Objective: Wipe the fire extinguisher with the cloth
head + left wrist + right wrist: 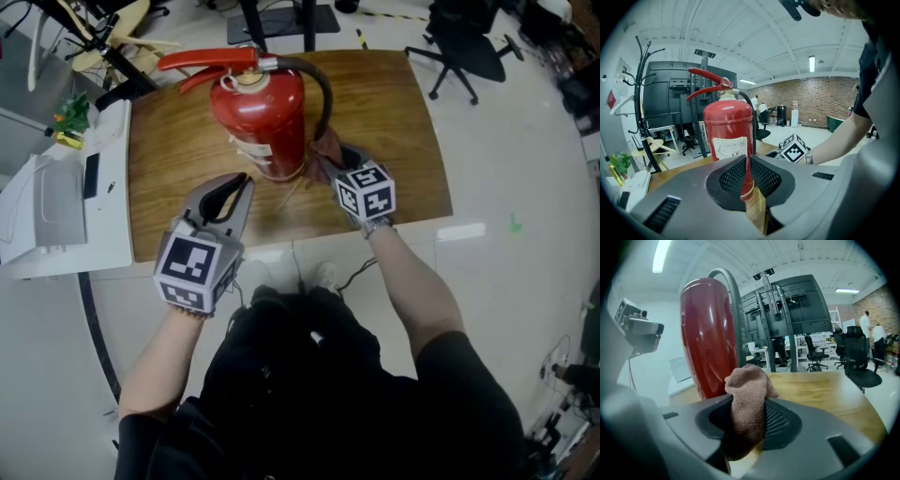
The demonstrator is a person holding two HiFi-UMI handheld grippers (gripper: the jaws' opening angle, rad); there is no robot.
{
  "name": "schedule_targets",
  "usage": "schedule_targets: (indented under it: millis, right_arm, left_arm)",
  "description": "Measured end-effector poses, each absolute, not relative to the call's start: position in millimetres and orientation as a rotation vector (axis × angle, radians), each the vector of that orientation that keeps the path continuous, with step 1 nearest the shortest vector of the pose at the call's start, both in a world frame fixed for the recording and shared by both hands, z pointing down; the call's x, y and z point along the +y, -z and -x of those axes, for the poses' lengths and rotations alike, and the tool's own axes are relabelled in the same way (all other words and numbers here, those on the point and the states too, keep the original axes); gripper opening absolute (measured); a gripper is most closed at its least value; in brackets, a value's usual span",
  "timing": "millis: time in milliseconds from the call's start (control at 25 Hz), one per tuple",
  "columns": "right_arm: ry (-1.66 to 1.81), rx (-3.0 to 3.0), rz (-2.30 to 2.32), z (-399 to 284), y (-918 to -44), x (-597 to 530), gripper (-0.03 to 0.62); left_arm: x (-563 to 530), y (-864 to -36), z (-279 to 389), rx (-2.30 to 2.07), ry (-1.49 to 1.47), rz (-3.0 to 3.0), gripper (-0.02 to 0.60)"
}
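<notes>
Red fire extinguisher (267,122), pinkish-brown cloth (746,399), wood-grain table (394,131)

An open office-like lab: swivel chairs (462,47), a brick back wall (820,101), black equipment racks (787,305), strip lights (812,63)

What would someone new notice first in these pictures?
The red fire extinguisher stands upright near the middle of the wooden table. At its right side, the right gripper clamps a brownish cloth. The left gripper points at it from the near edge, shut and empty.
</notes>
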State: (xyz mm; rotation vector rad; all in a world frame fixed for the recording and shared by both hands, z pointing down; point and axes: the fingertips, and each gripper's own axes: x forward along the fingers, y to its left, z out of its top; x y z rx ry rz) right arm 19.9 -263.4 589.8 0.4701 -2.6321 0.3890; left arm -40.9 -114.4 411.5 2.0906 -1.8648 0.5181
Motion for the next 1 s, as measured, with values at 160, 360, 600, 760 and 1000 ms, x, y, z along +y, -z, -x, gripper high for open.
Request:
schedule_targets:
  millis: [160, 360, 600, 760, 1000]
  right_arm:
    - [-0.397, -2.593, -0.448, -19, -611, -260, 0.170]
    - [-0.394, -2.539, -0.417, -18, -635, -255, 0.170]
    - [-0.398, -2.479, -0.406, -16, -656, -252, 0.170]
    - [-0.400, -2.438, -0.402, -15, -665, -249, 0.169]
    - [-0.385, -2.370, -0.415, -16, -682, -247, 0.169]
  left_arm:
    - [-112, -413, 39, -1.871, -0.522, -2.070, 0.023]
    - [-110, -417, 40, -1.884, -0.523, -2.049, 0.023]
    - [-112, -423, 41, -1.891, -0.529, -2.041, 0.023]
    - [-113, -428, 41, -1.887, -0.523, -2.029, 0.023]
    - [-116, -434, 41, -1.874, -0.525, -2.039, 0.023]
